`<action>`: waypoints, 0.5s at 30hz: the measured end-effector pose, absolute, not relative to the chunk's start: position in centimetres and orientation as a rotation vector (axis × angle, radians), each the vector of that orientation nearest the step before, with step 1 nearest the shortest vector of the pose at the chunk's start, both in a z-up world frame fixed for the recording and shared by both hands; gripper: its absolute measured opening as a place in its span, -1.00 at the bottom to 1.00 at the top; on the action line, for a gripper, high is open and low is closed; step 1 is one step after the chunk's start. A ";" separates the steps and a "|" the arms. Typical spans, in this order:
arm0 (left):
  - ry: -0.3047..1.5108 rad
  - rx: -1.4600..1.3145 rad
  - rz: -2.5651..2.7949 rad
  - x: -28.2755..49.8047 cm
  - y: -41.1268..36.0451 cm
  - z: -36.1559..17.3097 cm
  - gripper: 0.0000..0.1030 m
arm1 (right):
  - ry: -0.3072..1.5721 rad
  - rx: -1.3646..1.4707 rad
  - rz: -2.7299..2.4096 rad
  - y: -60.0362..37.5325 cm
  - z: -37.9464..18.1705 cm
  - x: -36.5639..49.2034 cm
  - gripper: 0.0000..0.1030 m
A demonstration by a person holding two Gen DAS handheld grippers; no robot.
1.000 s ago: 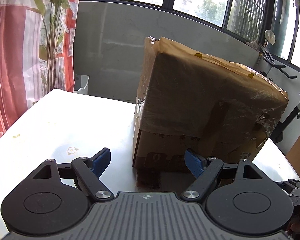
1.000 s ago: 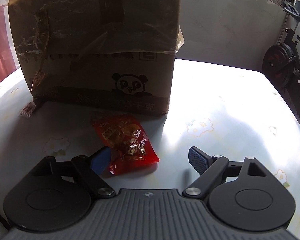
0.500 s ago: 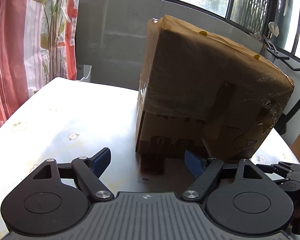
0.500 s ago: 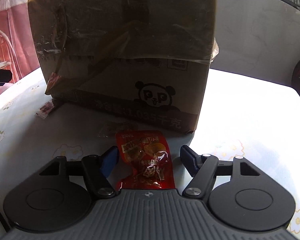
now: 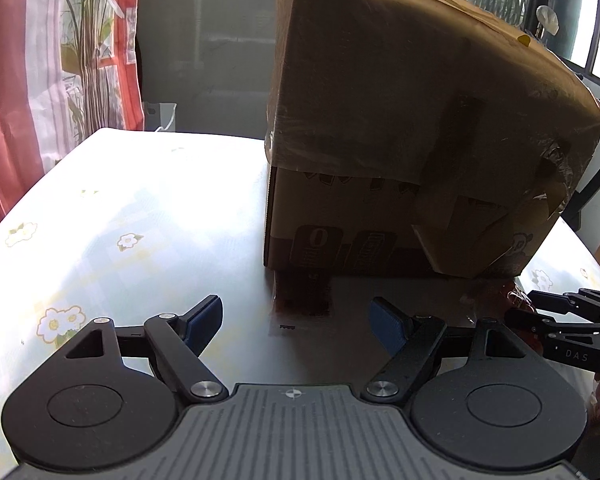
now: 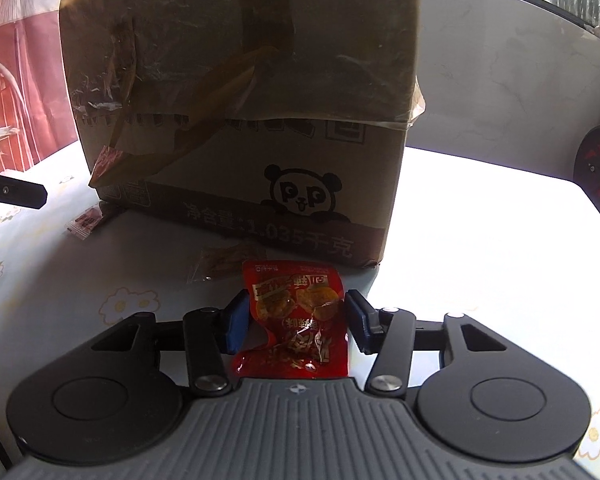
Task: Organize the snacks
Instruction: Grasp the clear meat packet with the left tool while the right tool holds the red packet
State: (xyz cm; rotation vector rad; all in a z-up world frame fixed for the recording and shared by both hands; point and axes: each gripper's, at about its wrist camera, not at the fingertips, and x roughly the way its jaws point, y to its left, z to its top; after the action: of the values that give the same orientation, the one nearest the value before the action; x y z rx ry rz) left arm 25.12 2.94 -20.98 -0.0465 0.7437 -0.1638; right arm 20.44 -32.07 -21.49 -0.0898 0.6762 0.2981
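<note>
Sunlight glares off a table [image 5: 112,208] covered in a pale cloth printed with small flowers, set before tall windows and a red-and-white curtain [image 5: 28,92]. Straight ahead of both tongs stands a big cardboard box [image 6: 244,112], wrapped in crinkled tape, with a panda face printed low on the side facing the right tongs.

The right tongs [image 6: 296,322] sit low over the table with their blue pads on either side of a red snack packet [image 6: 300,320]. The pads press against the packet's edges and the foil is buckled between them — the tongs are clenched on it. The packet's far end pokes out ahead of the fingertips, toward the foot of the box. Just beyond it, to the left, a clear wrapper [image 6: 220,262] lies against the base of the box, and further left a small red-and-white sachet [image 6: 85,222] lies by the box's corner.

The left tongs [image 5: 298,318] are released, pads well apart with nothing between them, pointing at the box's near corner. Off to their right, the black tip of the right tongs [image 5: 568,320] shows with a bit of red foil [image 5: 514,294] at it.
</note>
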 end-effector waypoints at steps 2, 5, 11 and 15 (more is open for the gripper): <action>0.753 -0.031 -0.163 25.7 2.8 -21.4 0.56 | 0.673 -0.081 0.300 -32.3 -21.5 20.5 -0.03; 0.777 -0.007 -0.163 26.9 2.2 -22.3 0.51 | 0.669 -0.073 0.303 -32.4 -21.5 20.5 -0.05; 0.796 0.054 -0.151 29.4 0.5 -23.8 0.46 | 0.665 -0.085 0.317 -32.2 -21.5 20.3 -0.05; 0.788 0.079 -0.118 30.3 -0.2 -24.4 0.32 | 0.665 -0.085 0.321 -32.1 -21.7 20.6 -0.05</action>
State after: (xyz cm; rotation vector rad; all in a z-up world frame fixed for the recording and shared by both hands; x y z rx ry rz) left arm 30.29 -0.22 -24.40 0.0785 0.7880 -0.1180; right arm 20.57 -32.10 -21.73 -0.0853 0.6647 0.3213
